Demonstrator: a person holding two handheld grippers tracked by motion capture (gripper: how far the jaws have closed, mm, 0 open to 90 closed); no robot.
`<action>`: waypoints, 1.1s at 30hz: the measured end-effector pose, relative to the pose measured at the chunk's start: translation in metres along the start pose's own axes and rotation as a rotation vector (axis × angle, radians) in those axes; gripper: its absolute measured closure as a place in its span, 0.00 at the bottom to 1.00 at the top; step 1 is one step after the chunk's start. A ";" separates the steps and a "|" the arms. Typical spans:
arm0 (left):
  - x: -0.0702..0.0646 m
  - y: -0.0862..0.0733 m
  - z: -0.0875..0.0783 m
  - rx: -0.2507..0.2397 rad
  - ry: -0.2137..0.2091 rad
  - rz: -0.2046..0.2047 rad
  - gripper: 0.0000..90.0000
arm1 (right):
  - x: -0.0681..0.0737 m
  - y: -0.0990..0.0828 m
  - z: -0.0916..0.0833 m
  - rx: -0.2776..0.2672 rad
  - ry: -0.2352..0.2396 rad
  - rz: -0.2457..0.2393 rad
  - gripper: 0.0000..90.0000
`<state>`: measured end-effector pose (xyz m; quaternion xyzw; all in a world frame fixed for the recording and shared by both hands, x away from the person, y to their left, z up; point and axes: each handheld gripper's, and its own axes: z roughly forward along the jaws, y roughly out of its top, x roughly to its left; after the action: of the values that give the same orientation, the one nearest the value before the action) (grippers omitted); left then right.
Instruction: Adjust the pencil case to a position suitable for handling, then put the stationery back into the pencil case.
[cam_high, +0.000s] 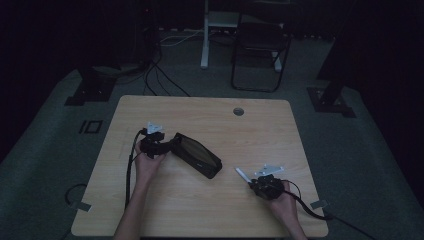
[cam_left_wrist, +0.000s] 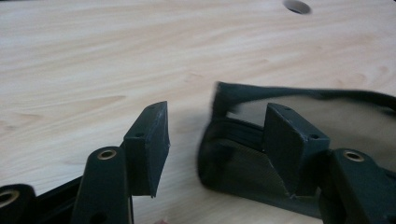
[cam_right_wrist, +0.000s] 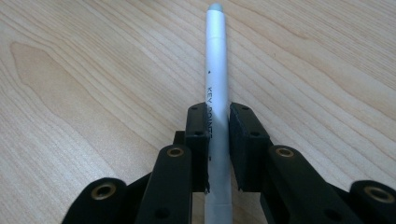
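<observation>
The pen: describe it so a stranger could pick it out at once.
Start at the wooden table and go to its near right part, where the right gripper sits. The pen is clamped between that gripper's jaws and juts out past them toward the black pouch. It is slim, white and printed with small dark letters, unlike the broad dark pouch beside the left gripper.

Printed lengthwise in small dark capitals on the barrel of the white pen (cam_right_wrist: 217, 93): "KEY POINT", the second word partly hidden between the jaws, seen in the right gripper view. Small pale mark on the black pouch (cam_high: 196, 155) too blurred to read.
</observation>
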<state>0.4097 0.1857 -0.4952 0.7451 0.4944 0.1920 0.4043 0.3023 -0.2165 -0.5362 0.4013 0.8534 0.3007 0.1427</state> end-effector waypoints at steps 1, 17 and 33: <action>0.000 0.000 0.000 0.000 0.000 0.000 0.46 | 0.000 0.000 0.000 0.000 0.000 0.000 0.87; -0.013 -0.014 -0.011 0.007 -0.098 -0.010 0.46 | -0.005 0.000 0.000 -0.001 0.011 0.020 0.88; -0.032 -0.016 -0.013 0.016 -0.148 0.034 0.45 | -0.020 0.009 -0.022 -0.075 -0.008 0.039 0.88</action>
<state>0.3776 0.1655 -0.4972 0.7688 0.4520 0.1394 0.4304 0.3101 -0.2359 -0.5133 0.4133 0.8329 0.3335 0.1554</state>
